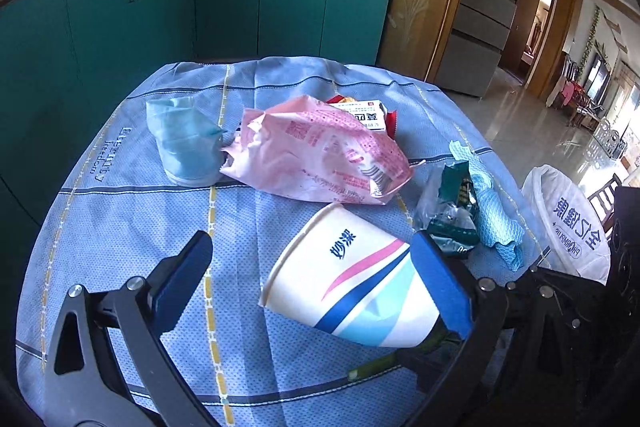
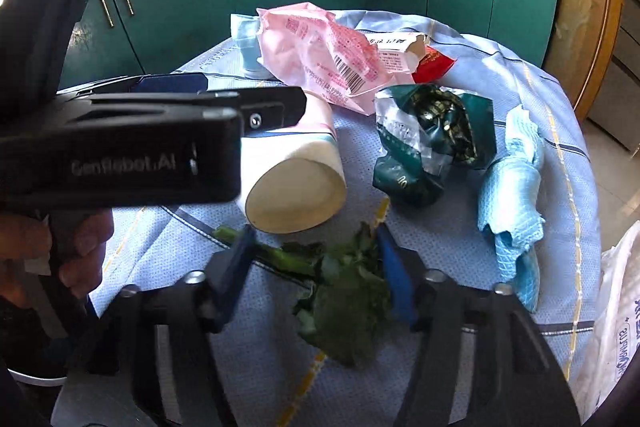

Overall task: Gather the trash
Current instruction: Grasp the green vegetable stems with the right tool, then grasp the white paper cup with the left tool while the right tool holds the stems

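My right gripper (image 2: 316,267) has its jaws narrowed around a limp green leafy stalk (image 2: 340,291) lying on the blue checked cloth (image 2: 460,247) of the counter; the leaf sits between the blue pads, but I cannot tell whether they press it; only the right wrist view shows the leaf properly, while the left one gives just a sliver of stem at 6 o'clock under the paper cup (image 1: 352,275). My left gripper (image 1: 316,275) has its jaws wide, the tipped cup lying between them against the right pad, the left pad well apart from it; the right view shows the cup's base end facing me and the left gripper's black body crossing in front at 9 o'clock, with fingers (image 2: 80,239) of a hand on its handle, hiding much of the cup. Beyond the cup lies a pink plastic wrapper (image 1: 320,151); at 10 o'clock a blue face mask (image 1: 184,143); at 3 o'clock a crumpled green foil packet (image 1: 452,203) beside a light blue wipe (image 1: 496,223); a torn white carton (image 2: 400,55) and a red wrapper (image 2: 434,67) lie behind the pink one. A white bag with printed characters (image 1: 568,223) hangs off the counter's edge at 3 o'clock; teal cabinets (image 1: 224,7) stand behind.
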A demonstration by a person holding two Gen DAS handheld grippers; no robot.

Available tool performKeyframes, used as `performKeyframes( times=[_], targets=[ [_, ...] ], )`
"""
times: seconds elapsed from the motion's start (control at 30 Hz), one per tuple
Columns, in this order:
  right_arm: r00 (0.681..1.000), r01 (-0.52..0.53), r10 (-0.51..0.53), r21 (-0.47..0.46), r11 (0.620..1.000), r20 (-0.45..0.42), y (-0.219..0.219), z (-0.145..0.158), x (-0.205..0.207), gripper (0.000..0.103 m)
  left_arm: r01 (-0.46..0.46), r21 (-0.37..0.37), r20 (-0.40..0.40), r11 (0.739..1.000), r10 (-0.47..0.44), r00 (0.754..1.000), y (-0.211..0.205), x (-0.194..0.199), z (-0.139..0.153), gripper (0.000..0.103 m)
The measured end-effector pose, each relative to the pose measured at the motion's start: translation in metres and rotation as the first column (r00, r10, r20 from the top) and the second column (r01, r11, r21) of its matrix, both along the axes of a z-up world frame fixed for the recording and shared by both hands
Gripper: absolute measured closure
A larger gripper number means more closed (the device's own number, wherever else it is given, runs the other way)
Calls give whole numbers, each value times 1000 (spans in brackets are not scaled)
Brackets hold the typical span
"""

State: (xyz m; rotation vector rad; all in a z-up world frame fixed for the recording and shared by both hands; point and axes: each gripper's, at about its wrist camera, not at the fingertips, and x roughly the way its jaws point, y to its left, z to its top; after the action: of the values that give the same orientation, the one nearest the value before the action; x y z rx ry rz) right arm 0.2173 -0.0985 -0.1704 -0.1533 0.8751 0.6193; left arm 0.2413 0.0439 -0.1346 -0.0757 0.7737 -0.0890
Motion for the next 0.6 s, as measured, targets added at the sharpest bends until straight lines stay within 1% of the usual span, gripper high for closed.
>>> performKeyframes(
  times=[0.03,0.1,0.17,0.23,0.3,0.37,0.43,0.5,0.53,0.57,0.6],
  targets=[
    [1000,2,-2,2,1000,1,-1,1,-1,54,-2,0,2,1000,2,1000,1,0,1,4],
    [1000,13,-13,14,1000,2,-8,4,-5,66,-2,-2,2,1000,2,1000,1,-1,1,4],
    [999,32,-32,22,999,5,-15,6,-8,75,0,-2,-3,1000,0,1000,2,0,1,4],
    [998,59,-59,39,997,3,-28,10,-12,75,4,-11,-11,1000,-4,1000,4,0,0,4],
    [996,83,-84,38,996,7,-37,11,-13,75,3,-23,-15,1000,-3,1000,8,1,0,4],
    [994,106,-106,43,993,8,-47,13,-13,74,0,-49,-14,999,0,1000,16,4,0,4],
    [994,106,-106,45,993,3,-48,12,-12,66,5,-91,-31,996,-8,999,21,9,0,4],
    [995,100,-101,28,995,9,-44,12,-9,54,26,-126,-53,992,-33,998,20,13,-1,4],
    [996,94,-94,22,995,7,-42,11,-9,50,40,-134,-62,990,-48,997,17,15,-2,4],
    [996,85,-85,15,996,6,-39,10,-10,42,54,-133,-66,990,-63,996,12,15,-2,4],
    [998,68,-68,1,998,8,-34,7,-10,40,66,-124,-68,990,-75,995,8,16,-3,4]
  ],
)
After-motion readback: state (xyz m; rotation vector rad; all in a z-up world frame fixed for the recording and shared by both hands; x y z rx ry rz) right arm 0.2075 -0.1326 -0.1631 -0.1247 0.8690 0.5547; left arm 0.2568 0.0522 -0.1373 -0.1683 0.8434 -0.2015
